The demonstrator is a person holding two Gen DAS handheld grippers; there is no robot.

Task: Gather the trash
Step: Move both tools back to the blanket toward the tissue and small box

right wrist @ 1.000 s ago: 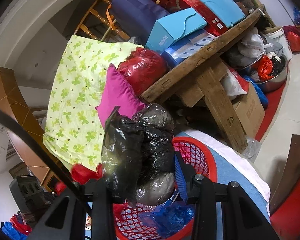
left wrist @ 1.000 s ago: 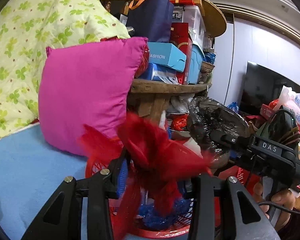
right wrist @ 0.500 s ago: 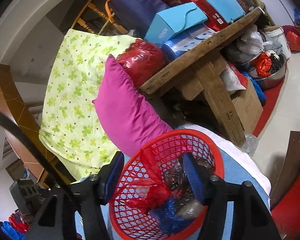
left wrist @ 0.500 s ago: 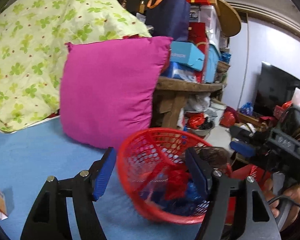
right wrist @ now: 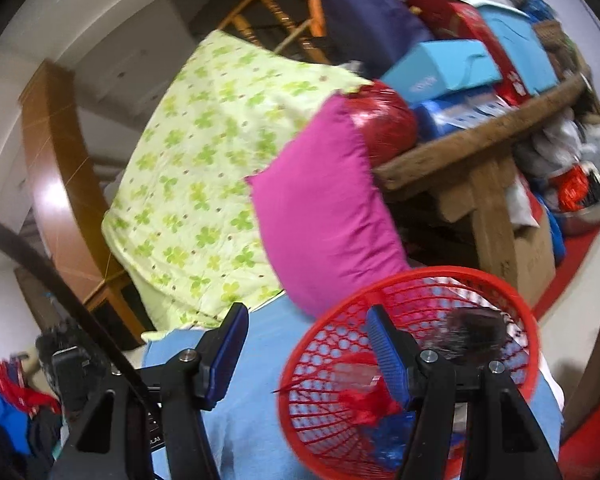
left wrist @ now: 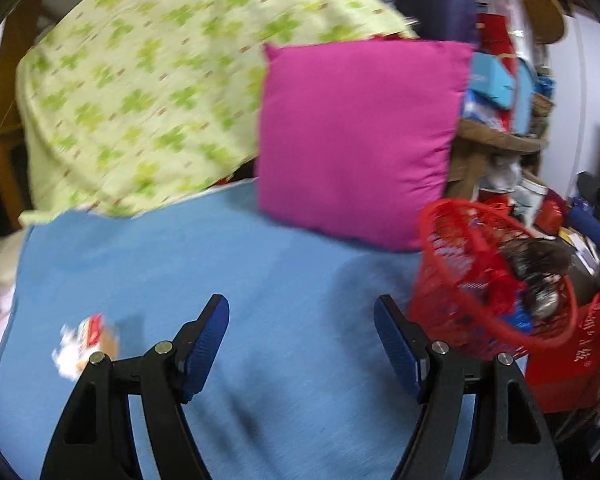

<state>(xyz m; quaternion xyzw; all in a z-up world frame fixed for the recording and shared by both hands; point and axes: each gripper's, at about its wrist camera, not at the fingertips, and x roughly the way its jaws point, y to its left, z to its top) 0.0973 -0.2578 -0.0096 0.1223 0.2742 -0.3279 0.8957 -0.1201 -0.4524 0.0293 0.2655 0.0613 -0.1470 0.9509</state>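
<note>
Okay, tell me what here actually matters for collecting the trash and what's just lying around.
For the job:
- red basket
- black bag, red bag and blue wrapper inside it
- small carton on the blue sheet

Just lying about:
- pink cushion
- green clover quilt
- wooden table

blue bed cover [left wrist: 228, 264] carries: red basket [left wrist: 444, 280] at its right edge, pink pillow [left wrist: 356, 136] leaning at the back, green quilt [left wrist: 148, 92] behind, small carton [left wrist: 96, 334] front left.
</note>
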